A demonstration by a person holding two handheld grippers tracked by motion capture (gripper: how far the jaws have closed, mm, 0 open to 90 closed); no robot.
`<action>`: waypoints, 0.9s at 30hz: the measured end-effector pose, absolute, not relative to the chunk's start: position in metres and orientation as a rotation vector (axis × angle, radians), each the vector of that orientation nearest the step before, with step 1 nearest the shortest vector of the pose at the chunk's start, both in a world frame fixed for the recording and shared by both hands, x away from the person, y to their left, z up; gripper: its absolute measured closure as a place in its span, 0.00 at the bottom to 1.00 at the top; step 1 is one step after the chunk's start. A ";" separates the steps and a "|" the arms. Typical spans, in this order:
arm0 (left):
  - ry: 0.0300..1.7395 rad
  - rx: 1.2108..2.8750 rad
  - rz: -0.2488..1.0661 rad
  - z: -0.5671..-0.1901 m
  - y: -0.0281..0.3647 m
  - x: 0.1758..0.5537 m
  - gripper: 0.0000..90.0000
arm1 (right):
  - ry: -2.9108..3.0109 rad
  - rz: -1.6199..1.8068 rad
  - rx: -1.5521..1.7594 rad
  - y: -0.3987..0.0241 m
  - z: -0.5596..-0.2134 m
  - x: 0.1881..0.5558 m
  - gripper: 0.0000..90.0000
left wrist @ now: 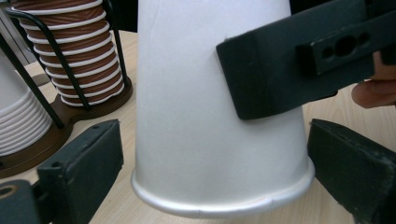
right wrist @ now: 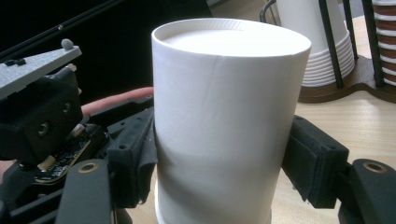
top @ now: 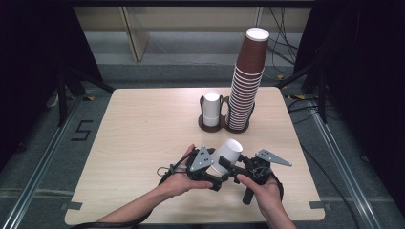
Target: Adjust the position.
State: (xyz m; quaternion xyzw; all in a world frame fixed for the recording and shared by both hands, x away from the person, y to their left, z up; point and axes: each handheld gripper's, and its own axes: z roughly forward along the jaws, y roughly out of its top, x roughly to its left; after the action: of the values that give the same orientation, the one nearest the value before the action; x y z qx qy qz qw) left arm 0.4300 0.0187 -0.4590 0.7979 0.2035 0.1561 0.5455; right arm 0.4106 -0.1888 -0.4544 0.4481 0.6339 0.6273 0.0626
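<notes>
One white paper cup point(top: 226, 156) (poss. several nested, can't tell), held upside down and tilted above the near-middle of the desk point(top: 143, 138), base pointing up and away, rolled rim low toward the person.

Condition: clean, no dents seen; side seam visible in right gripper view point(right wrist: 224, 121).

Handling, est.:
- Wt: v. light, looks empty.
- Wall: thin paper, soft, will buckle under a hard squeeze mid-wall. Stiffest at rolled rim point(left wrist: 219, 198) and at base ring.
- Surface: smooth, slightly slick; taper means it can slip out toward the narrow end.
- Fragile: no, but creases for good.

Grip pts: best on wall near the rim or base ring, pads flat on opp. sides, light pressure. Avoid a pinch at mid-wall.

Tongs:
- Right tongs point(top: 235, 168): clamped on cup wall, pads on both sides in right gripper view; wall looks a little pressed in at the left pad point(right wrist: 135, 158).
- Left tongs point(top: 210, 168): apart, one jaw each side of the rim end in left gripper view, small gaps showing, not pressing.

Hands: left hand point(top: 184, 179) and right hand point(top: 262, 188) both low at near edge, tongs meeting at the cup.

Nearby stock, far side of desk, well apart from the cup:
- Wire holder point(top: 224, 125), two bays.
- Short white stack point(top: 211, 109) in left bay.
- Tall brown stack point(top: 247, 78) in right bay, leans right.
</notes>
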 end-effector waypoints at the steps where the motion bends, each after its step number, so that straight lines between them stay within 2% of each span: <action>1: 0.483 1.899 0.369 -0.459 0.018 0.430 0.05 | 1.923 1.881 1.359 -0.189 -0.454 0.410 0.36; 18: 0.466 1.905 0.369 -0.459 0.016 0.429 0.17 | 1.920 1.891 1.372 -0.188 -0.454 0.410 0.34; 27: 0.465 1.912 0.391 -0.458 0.017 0.427 0.29 | 1.920 1.889 1.360 -0.188 -0.454 0.412 0.27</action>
State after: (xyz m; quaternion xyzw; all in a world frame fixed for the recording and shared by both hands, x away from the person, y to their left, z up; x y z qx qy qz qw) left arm 0.4269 0.0174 -0.4579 0.8036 0.1953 0.1644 0.5376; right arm 0.4115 -0.1879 -0.4540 0.4498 0.6351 0.6248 0.0624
